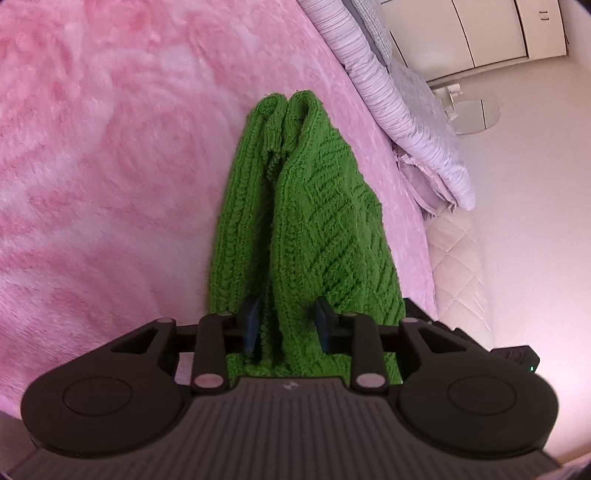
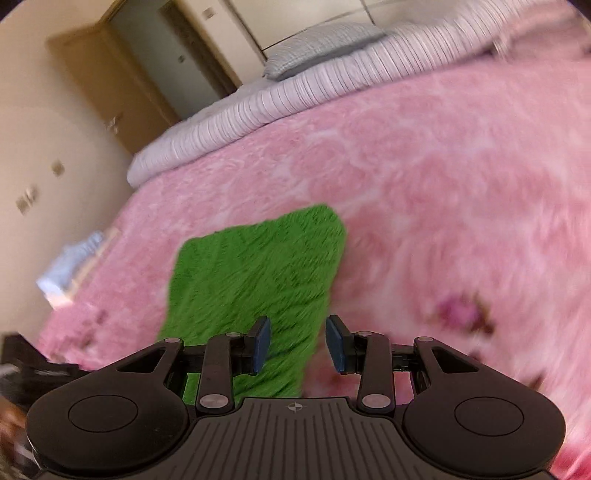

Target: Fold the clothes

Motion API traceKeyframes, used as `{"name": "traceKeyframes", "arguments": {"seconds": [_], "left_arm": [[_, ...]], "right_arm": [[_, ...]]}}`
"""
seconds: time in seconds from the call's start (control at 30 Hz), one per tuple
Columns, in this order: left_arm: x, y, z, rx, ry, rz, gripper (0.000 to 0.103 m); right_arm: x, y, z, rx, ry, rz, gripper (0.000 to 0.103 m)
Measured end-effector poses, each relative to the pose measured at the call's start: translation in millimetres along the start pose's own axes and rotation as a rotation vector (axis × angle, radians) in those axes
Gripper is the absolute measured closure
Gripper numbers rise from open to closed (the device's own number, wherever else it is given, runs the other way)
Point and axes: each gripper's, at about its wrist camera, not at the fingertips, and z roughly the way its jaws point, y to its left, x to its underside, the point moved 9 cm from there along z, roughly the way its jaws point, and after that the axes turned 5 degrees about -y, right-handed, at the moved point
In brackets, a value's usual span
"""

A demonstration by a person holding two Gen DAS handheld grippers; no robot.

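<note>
On bed, over pink plush blanket (image 1: 110, 155): green cable-knit sweater (image 1: 295, 221), bunched into long vertical folds in left wrist view, far end resting on blanket, near end drawn up between blue pads (image 1: 253, 321) of left gripper (image 1: 286, 325). Left gripper clamped on sweater, knit filling gap between both fingers. Striped lilac quilt (image 1: 399, 110) rolled along far edge of blanket; quilted white mattress side (image 1: 454, 258) below it; pale wardrobe doors (image 1: 480, 33) beyond. Right wrist view motion-blurred: same sweater (image 2: 258, 277) seen as flat green panel spread on pink blanket (image 2: 443, 184), one rounded corner toward far side. Right gripper (image 2: 297, 343) released, blue pads (image 2: 338, 343) apart, nothing pinched; sweater edge passing beneath gap between fingers, contact with fabric impossible to tell through blur. Striped quilt (image 2: 295, 99) and grey checked pillow (image 2: 317, 44) at head of bed, brown door (image 2: 122, 81) and cream wall behind. Dark purple-brown smudge (image 2: 461, 310) on blanket to right of right gripper, too blurred to identify.
</note>
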Motion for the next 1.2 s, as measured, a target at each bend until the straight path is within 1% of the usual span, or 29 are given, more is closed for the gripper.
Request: {"name": "traceKeyframes", "arguments": {"seconds": [0.03,0.1,0.17,0.23,0.33,0.4,0.47,0.53,0.6,0.63,0.7,0.73,0.77,0.8,0.87,0.93,1.0,1.03,1.07,1.13,1.17,1.2], "left_arm": [[-0.5,-2.9,-1.3,0.011,-0.004,0.017,0.096],[-4.3,-7.2,-11.4,-0.001,-0.030,0.051,0.097],[-9.1,-12.1,-26.4,-0.011,-0.081,0.114,0.099],[-9.9,-11.6,-40.1,-0.022,-0.106,0.159,0.099],[1.8,3.8,-31.3,-0.082,-0.072,0.181,0.098],[9.3,12.3,-20.1,-0.096,-0.060,0.171,0.098],[6.0,13.2,-17.8,-0.089,-0.067,0.149,0.097],[2.5,10.3,-19.1,-0.077,-0.043,0.157,0.095],[-5.5,5.7,-24.8,-0.069,-0.027,0.188,0.092],[-12.2,3.6,-27.6,-0.067,-0.039,0.195,0.092],[-29.5,0.1,-30.7,-0.067,-0.067,0.203,0.088],[-39.9,-1.8,-26.7,-0.075,-0.084,0.205,0.081],[-50.3,-3.8,-22.6,-0.083,-0.101,0.207,0.079],[-60.6,-5.8,-18.5,-0.091,-0.118,0.209,0.079],[-79.4,-13.4,-3.1,-0.073,-0.131,0.224,0.078],[-94.1,-21.2,15.8,-0.060,-0.128,0.230,0.076],[-100.0,-22.6,30.1,-0.066,-0.131,0.242,0.078],[-102.8,-23.1,37.2,-0.069,-0.132,0.248,0.084],[-105.1,-22.8,43.0,-0.079,-0.134,0.263,0.095],[-108.4,-22.5,46.1,-0.087,-0.150,0.272,0.096],[-110.0,-22.3,47.5,-0.091,-0.158,0.276,0.096],[-111.3,-20.5,47.0,-0.104,-0.168,0.289,0.096]], "right_arm": [[2.1,3.1,2.4,-0.002,0.005,0.013,0.066],[6.6,9.8,8.6,-0.004,0.024,0.020,0.066],[10.6,21.7,13.5,0.015,0.038,-0.034,0.070],[13.3,33.3,17.8,0.038,0.048,-0.094,0.070],[23.7,45.1,27.1,0.080,0.080,-0.189,0.071],[34.6,46.9,36.8,0.127,0.092,-0.292,0.071],[40.1,46.3,38.3,0.139,0.090,-0.312,0.071],[36.0,44.1,35.0,0.133,0.100,-0.305,0.071],[28.5,42.5,28.4,0.109,0.104,-0.283,0.070],[20.7,40.4,25.4,0.097,0.094,-0.268,0.070],[1.2,34.0,18.3,0.089,0.052,-0.229,0.070],[-9.6,28.6,18.0,0.087,0.034,-0.202,0.070],[-19.3,21.9,19.8,0.083,0.021,-0.171,0.070],[-27.9,15.1,24.0,0.085,0.011,-0.138,0.070],[-43.1,2.8,33.5,0.081,-0.002,-0.080,0.070],[-53.4,-6.2,44.2,0.060,-0.003,-0.032,0.070],[-57.7,-11.9,54.3,0.039,0.004,0.003,0.070],[-58.1,-14.1,58.8,0.034,0.010,0.013,0.070],[-58.5,-16.4,63.4,0.029,0.016,0.024,0.071],[-59.0,-18.4,71.2,0.030,0.012,0.008,0.071],[-58.8,-18.4,74.2,0.036,0.008,-0.004,0.077],[-58.5,-18.2,77.0,0.044,0.004,-0.015,0.079]]}}
